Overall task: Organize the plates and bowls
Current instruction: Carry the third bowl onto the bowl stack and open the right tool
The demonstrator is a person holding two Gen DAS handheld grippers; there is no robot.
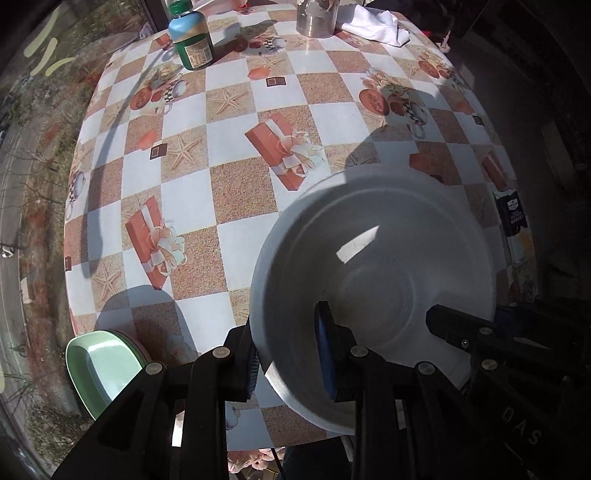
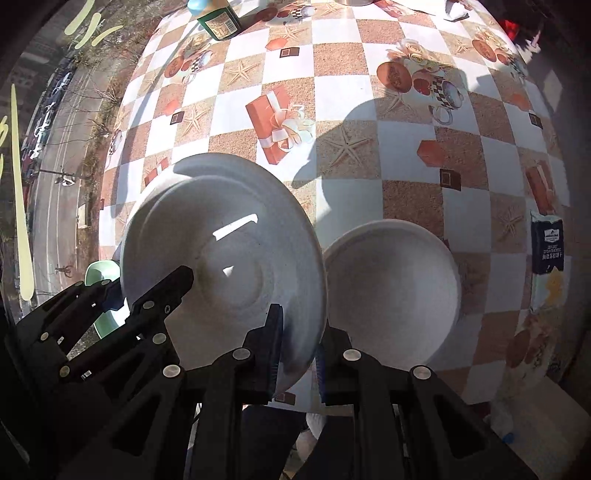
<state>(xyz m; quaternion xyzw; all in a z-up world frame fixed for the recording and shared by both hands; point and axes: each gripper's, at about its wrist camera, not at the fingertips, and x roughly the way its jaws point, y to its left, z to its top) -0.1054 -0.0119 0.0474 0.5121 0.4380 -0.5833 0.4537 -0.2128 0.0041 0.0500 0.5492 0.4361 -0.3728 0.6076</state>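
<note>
Both tongs were clamped on the same large white plate point(image 1: 373, 273), one on each side of its near rim. The left tongs point(image 1: 291, 354) pinched the rim at about seven o'clock in the left wrist view, one finger under the plate and the blue-padded one inside it. The right tongs point(image 2: 295, 354) bit the plate point(image 2: 221, 254) at about five o'clock in the right wrist view, and the left tongs point(image 2: 147, 291) showed there too, reaching in from eight o'clock. The plate was tilted, and I think it was lifted off the counter point(image 1: 236, 184), though the fisheye made that hard to judge.

Just beside the plate at three o'clock in the right wrist view sat a smaller white bowl point(image 2: 395, 291) on the checked cloth, its rim close to the plate's edge; I could not tell whether they touched. At the near edge of the counter, around eight o'clock in the left wrist view, a green dish point(image 1: 99, 365) sat on what looked like a pink one.

Well apart, at the far side of the counter, stood a green bottle point(image 1: 192, 37) at eleven o'clock, a metal can point(image 1: 316, 18) at twelve and a white cloth point(image 1: 376, 24) at one o'clock. A dark packet point(image 2: 546, 243) lay at the right edge.
</note>
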